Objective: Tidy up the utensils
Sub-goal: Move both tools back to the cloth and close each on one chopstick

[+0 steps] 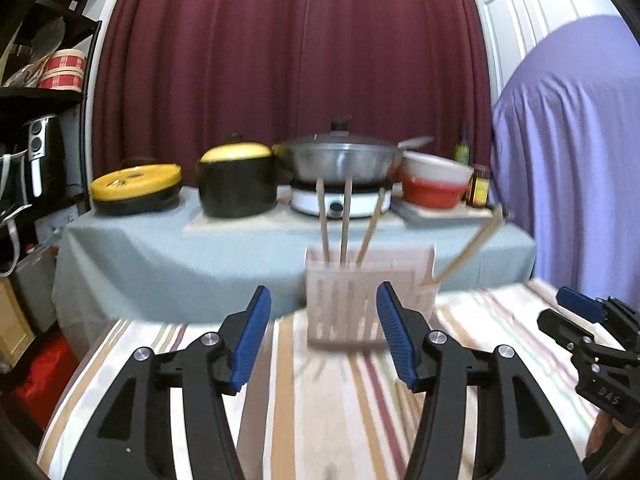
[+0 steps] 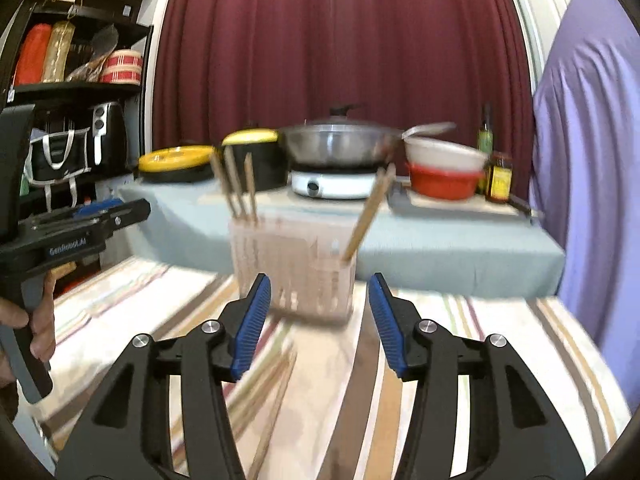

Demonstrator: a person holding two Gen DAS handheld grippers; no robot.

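Left tongs (image 1: 324,320): standing open, gripping nothing, blue pads apart with the holder showing in the gap at 12 o'clock.
Right tongs (image 2: 318,312): likewise standing open and empty, facing the holder at 12 o'clock.
Utensil holder (image 1: 370,304): sitting upright on the striped bench (image 1: 340,400), pale slatted plastic, split into compartments.
Chopsticks in holder (image 1: 345,220): three leaning in the left compartment, at 11 to 12 o'clock in the left wrist view; one more (image 1: 466,252) tilting out of the right compartment toward 2 o'clock.
Loose chopsticks (image 2: 276,396): lying on the cloth at 6 to 7 o'clock of the holder in the right wrist view, blurred, number unclear.
Risk, tipping: probably knocking the light holder over if either pair of tongs is pushing into its wall.
Risk, grasp: thin sticks likely rolling or slipping from the pads if pinched off-centre, the blur making alignment harder.
Risk, collision: both tongs crowding the same spot, possibly bumping each other.
Writing: "GenRobot.AI" showing on the left gripper body (image 2: 68,250); "D45" or similar on the right gripper body (image 1: 606,396); the jar label (image 2: 500,182) too blurred for reading.
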